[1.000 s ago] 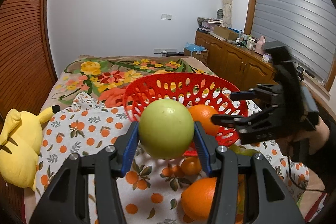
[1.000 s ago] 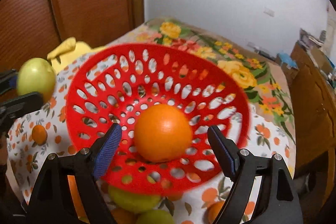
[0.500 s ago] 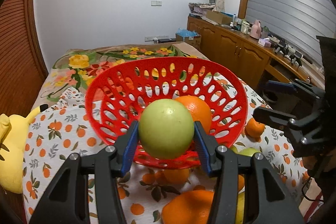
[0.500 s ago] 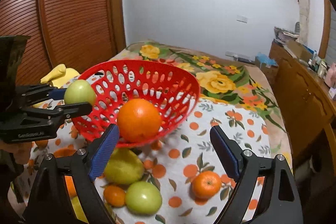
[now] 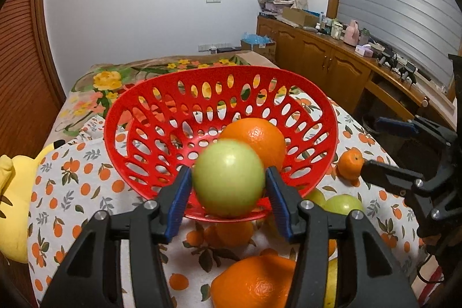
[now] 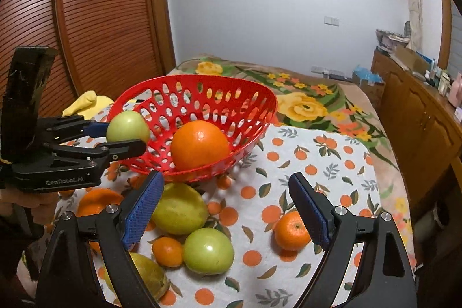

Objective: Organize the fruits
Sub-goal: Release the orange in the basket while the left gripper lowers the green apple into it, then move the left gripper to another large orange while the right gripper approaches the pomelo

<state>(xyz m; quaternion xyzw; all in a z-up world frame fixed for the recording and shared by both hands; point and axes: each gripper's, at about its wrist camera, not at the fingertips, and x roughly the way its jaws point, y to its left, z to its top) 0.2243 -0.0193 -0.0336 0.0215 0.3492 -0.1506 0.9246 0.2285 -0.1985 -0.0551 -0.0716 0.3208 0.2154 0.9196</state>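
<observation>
My left gripper (image 5: pixel 228 186) is shut on a green apple (image 5: pixel 228 178) and holds it just above the near rim of the red basket (image 5: pixel 173 94); it also shows in the right wrist view (image 6: pixel 127 134). One large orange (image 5: pixel 255 139) lies in the basket (image 6: pixel 202 88). My right gripper (image 6: pixel 225 204) is open and empty above the loose fruit in front of the basket: a yellow-green fruit (image 6: pixel 180 208), a green apple (image 6: pixel 208 250), a small tangerine (image 6: pixel 291 227) and a smaller one (image 6: pixel 167 251).
The fruit lies on a white cloth with an orange print (image 6: pixel 317 163) over a floral blanket (image 6: pixel 306 106). A yellow plush toy (image 5: pixel 11 201) lies at the left. A wooden cabinet (image 5: pixel 332 68) stands at the right, slatted wooden doors (image 6: pixel 101 19) at the left.
My left gripper has carried the green apple forward to the basket's near rim. My right gripper has drawn back from the basket, away from the orange, and stays open.
</observation>
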